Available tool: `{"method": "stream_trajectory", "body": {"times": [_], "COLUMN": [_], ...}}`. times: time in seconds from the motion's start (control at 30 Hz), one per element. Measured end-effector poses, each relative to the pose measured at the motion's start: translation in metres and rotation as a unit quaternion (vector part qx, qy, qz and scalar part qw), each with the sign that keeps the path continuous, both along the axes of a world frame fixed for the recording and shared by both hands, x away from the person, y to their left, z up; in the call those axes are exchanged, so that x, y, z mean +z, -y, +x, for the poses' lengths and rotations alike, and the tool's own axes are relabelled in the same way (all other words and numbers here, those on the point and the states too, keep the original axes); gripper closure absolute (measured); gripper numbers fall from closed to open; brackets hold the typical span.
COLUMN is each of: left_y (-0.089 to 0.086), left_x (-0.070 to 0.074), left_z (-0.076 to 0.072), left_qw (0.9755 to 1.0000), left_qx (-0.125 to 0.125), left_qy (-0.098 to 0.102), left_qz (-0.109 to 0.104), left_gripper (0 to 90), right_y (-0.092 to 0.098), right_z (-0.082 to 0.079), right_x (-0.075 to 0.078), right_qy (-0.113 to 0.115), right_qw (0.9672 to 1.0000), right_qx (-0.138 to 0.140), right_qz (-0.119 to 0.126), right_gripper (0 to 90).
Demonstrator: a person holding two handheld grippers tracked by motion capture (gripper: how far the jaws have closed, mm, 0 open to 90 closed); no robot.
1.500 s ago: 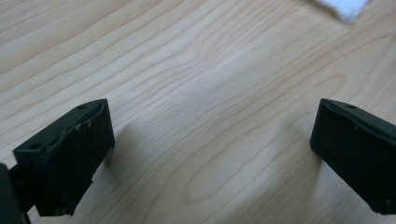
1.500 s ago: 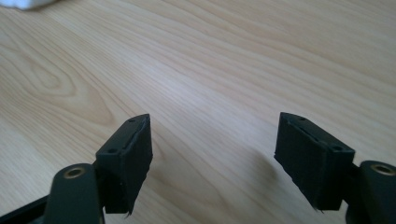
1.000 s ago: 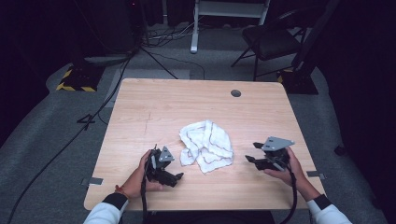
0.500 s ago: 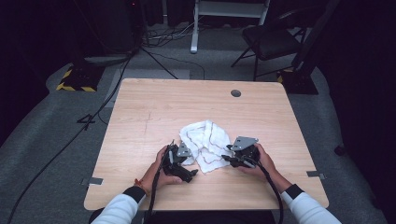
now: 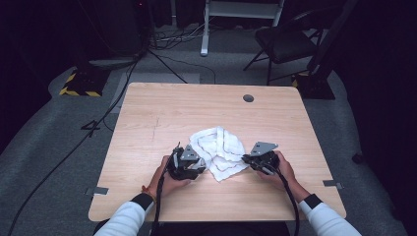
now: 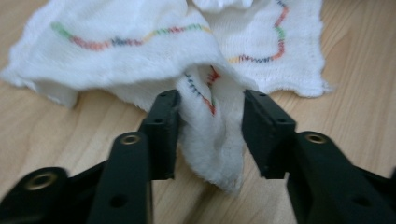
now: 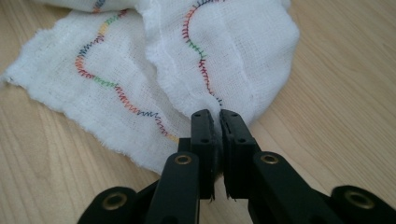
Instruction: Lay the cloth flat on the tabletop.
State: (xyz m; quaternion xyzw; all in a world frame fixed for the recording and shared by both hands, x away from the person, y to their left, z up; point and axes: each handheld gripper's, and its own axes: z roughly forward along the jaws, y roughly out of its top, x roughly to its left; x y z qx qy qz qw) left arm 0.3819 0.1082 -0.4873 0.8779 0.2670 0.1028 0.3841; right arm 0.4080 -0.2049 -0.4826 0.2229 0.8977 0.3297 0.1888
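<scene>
Here, crumpled white gauze cloth point(image 5: 219, 152), wavy multicoloured stitching: right gripper point(image 7: 219, 121) jaws clamped on edge; left gripper point(image 6: 210, 116) jaws closing around fold, still apart.

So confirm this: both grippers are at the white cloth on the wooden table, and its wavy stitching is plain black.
Not quite. The cloth's wavy stitching is multicoloured, as the right gripper view shows. Both grippers are at it on the wooden table.

The table point(image 5: 216, 113) was evenly lit from above; its surroundings fell into darkness. Shadows were soft and short. Both gripper views were bright, with near jaws and far cloth point(image 6: 154, 46) edges slightly blurred.
</scene>
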Motion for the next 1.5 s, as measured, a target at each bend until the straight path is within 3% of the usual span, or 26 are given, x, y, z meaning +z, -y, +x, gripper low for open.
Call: {"method": "stream_trajectory", "body": {"times": [0.1,0.23,0.37,0.5,0.57,0.67,0.7,0.73,0.83,1.03,1.13,1.17,1.27,1.3,1.33,1.5], "left_y": [-0.001,-0.002,-0.008,-0.002,0.001,0.019,0.019,0.029,0.042,0.053,0.052,0.051,0.049,0.048,0.048,0.047], "left_x": [0.004,0.007,0.012,0.011,0.011,0.011,0.011,0.01,0.007,0.002,0.0,-0.002,-0.004,-0.004,-0.006,-0.006], "left_z": [-0.002,-0.003,-0.003,-0.004,-0.005,-0.014,-0.014,-0.017,-0.019,-0.016,-0.015,-0.013,-0.011,-0.011,-0.011,-0.012], "left_qw": [0.9997,0.9994,0.9991,0.9992,0.9993,0.9978,0.9978,0.9965,0.9955,0.995,0.995,0.9946,0.9942,0.9943,0.9931,0.9932], "left_qx": [-0.022,-0.027,-0.029,-0.033,-0.032,-0.051,-0.051,-0.072,-0.09,-0.095,-0.095,-0.093,-0.099,-0.098,-0.106,-0.103], "left_qy": [0.012,0.022,0.028,0.018,0.019,0.042,0.042,0.039,0.024,0.011,0.005,0.005,0.0,-0.002,0.004,0.013], "left_qz": [0.001,0.007,-0.011,-0.012,-0.011,0.01,0.01,0.014,0.016,0.027,0.031,0.046,0.043,0.041,0.051,0.053], "left_gripper": [69.4,80.1,86.4,71.0,58.9,42.7,42.2,42.0,41.9,43.4,48.4,50.2,56.9,59.5,60.4,68.5], "right_y": [0.007,0.015,0.026,0.034,0.035,0.039,0.04,0.04,0.042,0.046,0.046,0.045,0.044,0.039,0.035,0.006], "right_z": [0.0,0.002,0.002,0.002,0.002,0.003,0.004,0.005,0.006,0.0,-0.005,-0.009,-0.014,-0.021,-0.026,-0.045], "right_x": [0.003,0.008,0.01,0.012,0.011,0.01,0.01,0.009,0.008,0.016,0.02,0.025,0.03,0.033,0.033,0.021], "right_qy": [0.006,0.01,0.005,0.009,0.01,0.008,0.007,0.006,0.005,0.01,0.015,0.026,0.023,0.015,0.011,-0.012], "right_qw": [0.9999,0.9997,0.9993,0.9987,0.9987,0.9982,0.9979,0.9977,0.9971,0.9964,0.9962,0.9958,0.9954,0.9953,0.9954,0.9954], "right_qx": [-0.009,-0.021,-0.034,-0.047,-0.048,-0.059,-0.064,-0.067,-0.076,-0.076,-0.07,-0.067,-0.059,-0.028,-0.012,0.054], "right_qz": [0.002,0.009,0.015,0.017,0.014,0.008,0.007,0.005,0.007,0.036,0.051,0.057,0.073,0.092,0.095,0.078], "right_gripper": [85.1,85.4,85.7,85.7,85.7,85.7,85.6,85.2,82.0,71.4,68.3,64.4,63.1,61.8,61.9,60.0]}}
